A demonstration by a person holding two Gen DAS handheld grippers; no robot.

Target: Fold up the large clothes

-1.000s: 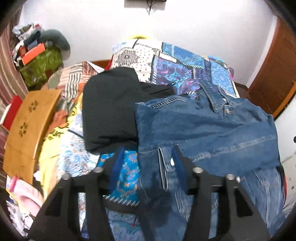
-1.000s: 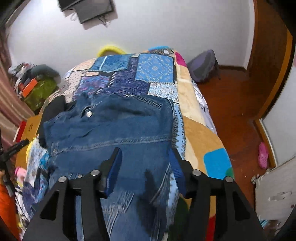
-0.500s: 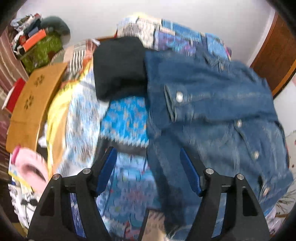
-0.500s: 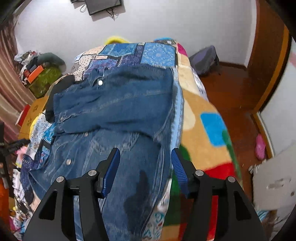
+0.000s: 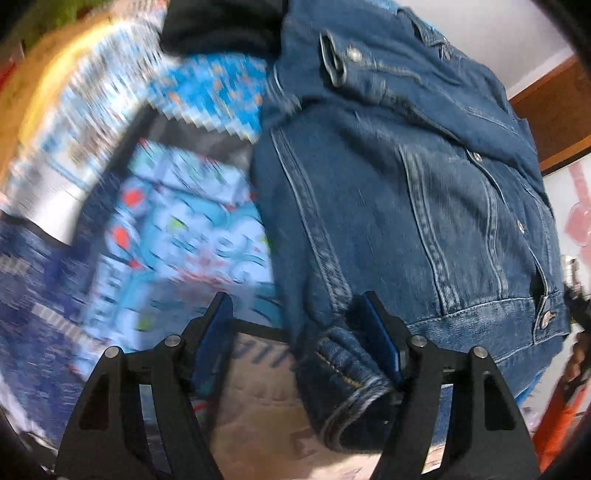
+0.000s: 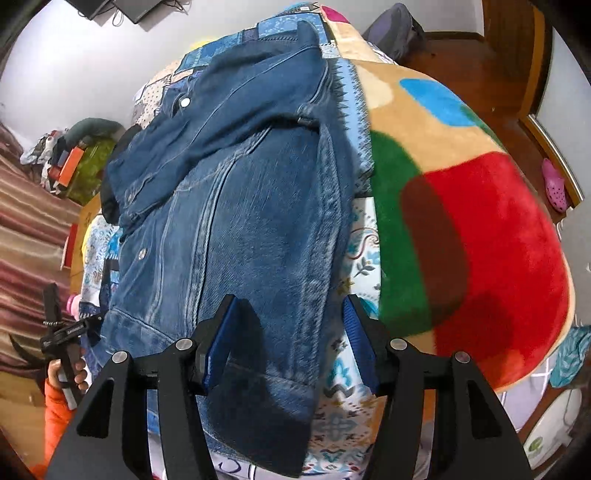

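Observation:
A blue denim jacket point(image 5: 406, 177) lies on the bed with a sleeve folded across its upper part; it also shows in the right wrist view point(image 6: 236, 206). My left gripper point(image 5: 299, 325) is open at the jacket's near left hem corner, and the hem's folded edge lies between its blue pads without being gripped. My right gripper point(image 6: 291, 321) is open over the jacket's near right hem, with denim between and below the pads point(image 6: 221, 343). The left gripper also shows in the right wrist view point(image 6: 70, 332), held in a hand.
A patterned blue bedcover point(image 5: 177, 221) and a red, green and tan blanket point(image 6: 480, 229) lie under the jacket. A black garment point(image 5: 221, 26) lies at the far left. Clutter point(image 6: 77, 158) sits by the wall. A pink slipper point(image 6: 554, 184) lies on the wooden floor.
Both grippers have drawn back toward the foot of the bed and come down to the jacket's near hem. The jacket's lower half has come into view. Jaws stay open.

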